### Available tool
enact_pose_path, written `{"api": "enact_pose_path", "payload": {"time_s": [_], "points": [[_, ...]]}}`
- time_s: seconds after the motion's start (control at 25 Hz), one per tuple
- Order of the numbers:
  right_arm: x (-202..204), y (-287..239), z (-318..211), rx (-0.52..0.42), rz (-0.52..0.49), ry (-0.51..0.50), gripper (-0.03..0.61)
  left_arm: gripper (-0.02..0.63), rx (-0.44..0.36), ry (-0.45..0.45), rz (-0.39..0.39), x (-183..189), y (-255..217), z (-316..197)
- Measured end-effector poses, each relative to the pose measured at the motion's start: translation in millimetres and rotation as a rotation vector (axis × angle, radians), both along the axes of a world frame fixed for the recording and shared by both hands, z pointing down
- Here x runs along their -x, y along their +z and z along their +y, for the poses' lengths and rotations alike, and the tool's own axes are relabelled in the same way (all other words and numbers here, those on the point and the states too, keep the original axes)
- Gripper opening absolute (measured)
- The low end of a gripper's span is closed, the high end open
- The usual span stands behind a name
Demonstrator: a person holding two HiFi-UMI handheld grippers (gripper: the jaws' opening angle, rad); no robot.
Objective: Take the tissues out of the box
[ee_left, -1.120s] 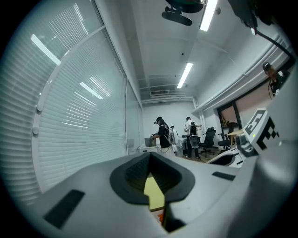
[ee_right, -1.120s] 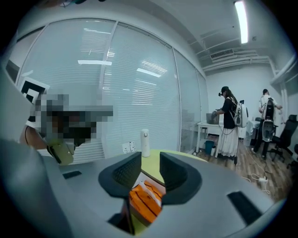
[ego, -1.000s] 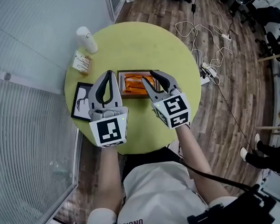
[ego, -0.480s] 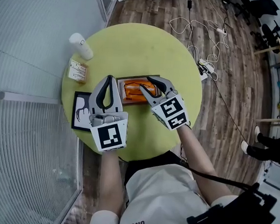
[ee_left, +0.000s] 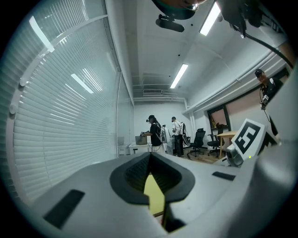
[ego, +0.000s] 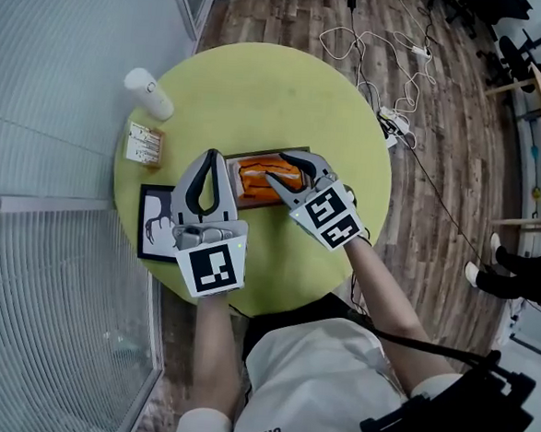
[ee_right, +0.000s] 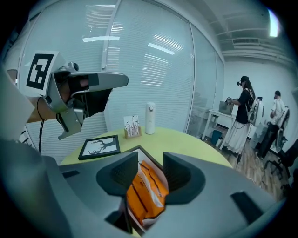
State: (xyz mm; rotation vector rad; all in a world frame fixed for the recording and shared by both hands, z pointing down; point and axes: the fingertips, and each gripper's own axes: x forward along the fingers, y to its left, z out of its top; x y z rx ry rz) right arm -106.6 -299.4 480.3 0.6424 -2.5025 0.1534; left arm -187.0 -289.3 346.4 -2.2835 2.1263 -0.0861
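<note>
On the round yellow-green table stands a shallow wooden box with an orange tissue pack lying in it. My right gripper is over the box's right half, and its jaws are opening. In the right gripper view the orange pack shows in the gap between the spread jaws of the right gripper, and no pad presses on it; the box corner lies just beyond. My left gripper hovers at the box's left end, with the left gripper tips together and nothing held.
A white bottle and a small card stand sit at the table's left edge. A framed deer picture lies left of my left gripper. Cables trail over the wooden floor. People stand far back in the room.
My right gripper has moved in over the box and its jaws have spread wider above the orange pack. The left gripper has stayed beside the box's left end.
</note>
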Motion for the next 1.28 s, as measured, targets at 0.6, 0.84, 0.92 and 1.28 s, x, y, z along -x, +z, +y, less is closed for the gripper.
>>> {"api": "enact_pose_path", "payload": {"time_s": [0.6,0.84,0.92,1.28], "points": [[4,45,8,0.01,0.188,-0.139,0.183,0.014,0.012,0.025,0.015,3,18,-6],[7,58,9,0.038,0.241,-0.182,0.187,0.014,0.016,0.032,0.025,1,21,-9],[7,63,10,0.046,0.258,-0.193,0.189,0.014,0.016,0.036,0.029,0,23,-11],[5,87,15,0.08,0.376,-0.249,0.189,0.014,0.025,0.04,0.038,3,31,-12]]}}
